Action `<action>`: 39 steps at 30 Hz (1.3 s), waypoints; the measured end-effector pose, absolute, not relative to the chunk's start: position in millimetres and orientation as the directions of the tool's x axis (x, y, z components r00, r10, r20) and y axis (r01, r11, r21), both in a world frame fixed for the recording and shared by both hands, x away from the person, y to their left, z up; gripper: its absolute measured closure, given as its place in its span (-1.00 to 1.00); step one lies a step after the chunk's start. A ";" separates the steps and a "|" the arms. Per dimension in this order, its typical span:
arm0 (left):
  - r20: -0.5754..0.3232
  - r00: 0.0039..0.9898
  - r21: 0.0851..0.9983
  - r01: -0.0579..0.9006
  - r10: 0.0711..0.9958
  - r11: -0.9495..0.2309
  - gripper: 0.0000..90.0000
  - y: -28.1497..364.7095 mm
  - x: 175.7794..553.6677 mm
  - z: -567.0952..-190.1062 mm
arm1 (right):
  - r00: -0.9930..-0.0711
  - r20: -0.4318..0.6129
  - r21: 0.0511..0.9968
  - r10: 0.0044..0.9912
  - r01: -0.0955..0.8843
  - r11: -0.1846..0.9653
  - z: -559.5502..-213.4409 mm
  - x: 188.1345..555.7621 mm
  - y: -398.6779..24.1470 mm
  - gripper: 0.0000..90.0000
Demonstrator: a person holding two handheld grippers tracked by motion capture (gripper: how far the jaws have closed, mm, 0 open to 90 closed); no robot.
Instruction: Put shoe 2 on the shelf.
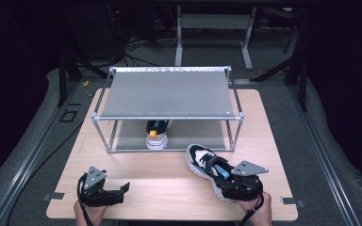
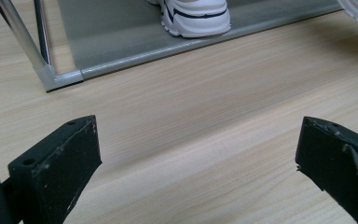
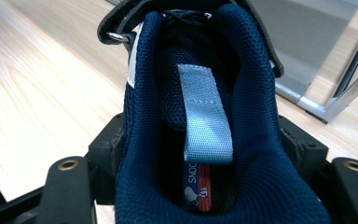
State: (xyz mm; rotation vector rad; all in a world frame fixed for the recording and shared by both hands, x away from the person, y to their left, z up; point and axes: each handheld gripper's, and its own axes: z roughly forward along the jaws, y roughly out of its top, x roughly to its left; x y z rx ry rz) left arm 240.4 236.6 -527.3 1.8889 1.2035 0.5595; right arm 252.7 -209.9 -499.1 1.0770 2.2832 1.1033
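Left gripper (image 1: pixel 122 188) gaping, right gripper (image 1: pixel 226 181) clamped

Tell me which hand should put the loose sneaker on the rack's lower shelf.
Right. The right tool is already clamped on the heel of the sneaker. The left tool rests open on the table, holding nothing. The rack stands straight ahead.

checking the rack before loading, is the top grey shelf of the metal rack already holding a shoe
No, the top grey shelf of the metal rack lies bare; one white sneaker sits on the bottom shelf.
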 end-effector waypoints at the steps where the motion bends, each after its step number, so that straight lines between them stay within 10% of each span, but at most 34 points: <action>1: -0.055 0.447 0.818 0.533 0.893 -0.217 -1.00 236.5 241.0 -528.1 | -0.630 -0.012 0.787 0.777 0.473 0.396 -497.4 253.0 -210.4 -0.31; 39: -0.052 0.440 0.826 0.524 0.897 -0.209 -1.00 240.0 241.6 -519.5 | -0.559 -0.042 0.801 0.828 0.476 0.362 -474.1 299.2 -191.2 -0.31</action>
